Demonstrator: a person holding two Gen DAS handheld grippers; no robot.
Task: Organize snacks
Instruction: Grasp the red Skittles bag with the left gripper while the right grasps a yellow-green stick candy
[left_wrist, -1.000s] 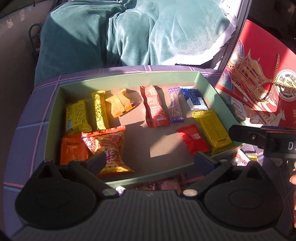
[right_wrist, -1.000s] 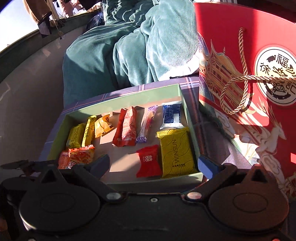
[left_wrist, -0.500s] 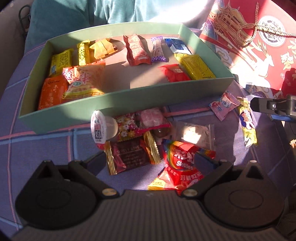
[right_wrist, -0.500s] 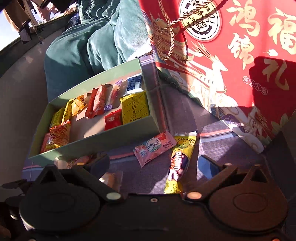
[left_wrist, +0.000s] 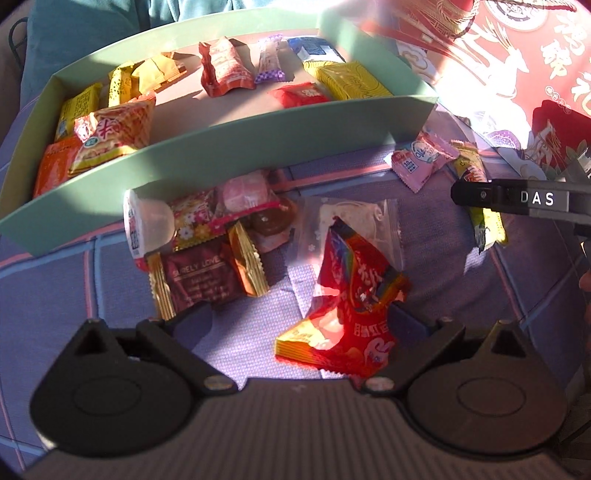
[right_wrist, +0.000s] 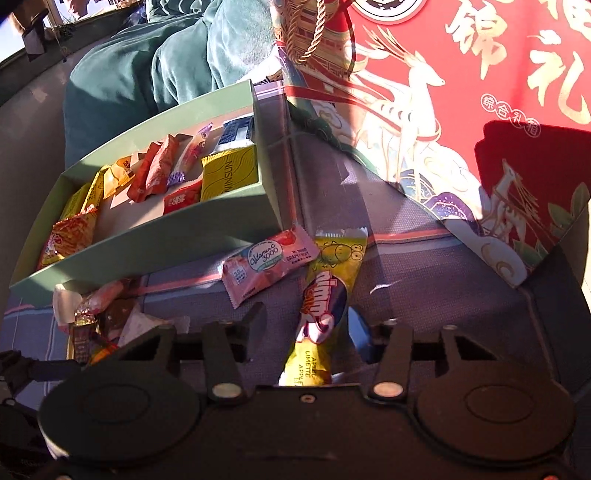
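Two wrist views, low over the purple cloth, both facing the green box.

The left view looks down from close by the cloth's (left_wrist: 85, 280) near edge, across loose snacks to the box (left_wrist: 229, 147). The right view sits nearer the right edge, beside the red bag (right_wrist: 480, 110). Both show the box (right_wrist: 207, 240), the pink sachet (left_wrist: 421, 162) (right_wrist: 266, 264) and the yellow stick (left_wrist: 480, 221) (right_wrist: 328, 280).

Hard sunlight slants in, glaring off the red gift bag (left_wrist: 546, 62) and casting sharp shadows inside the green box (left_wrist: 236, 144), while fisheye edges bend and darken.
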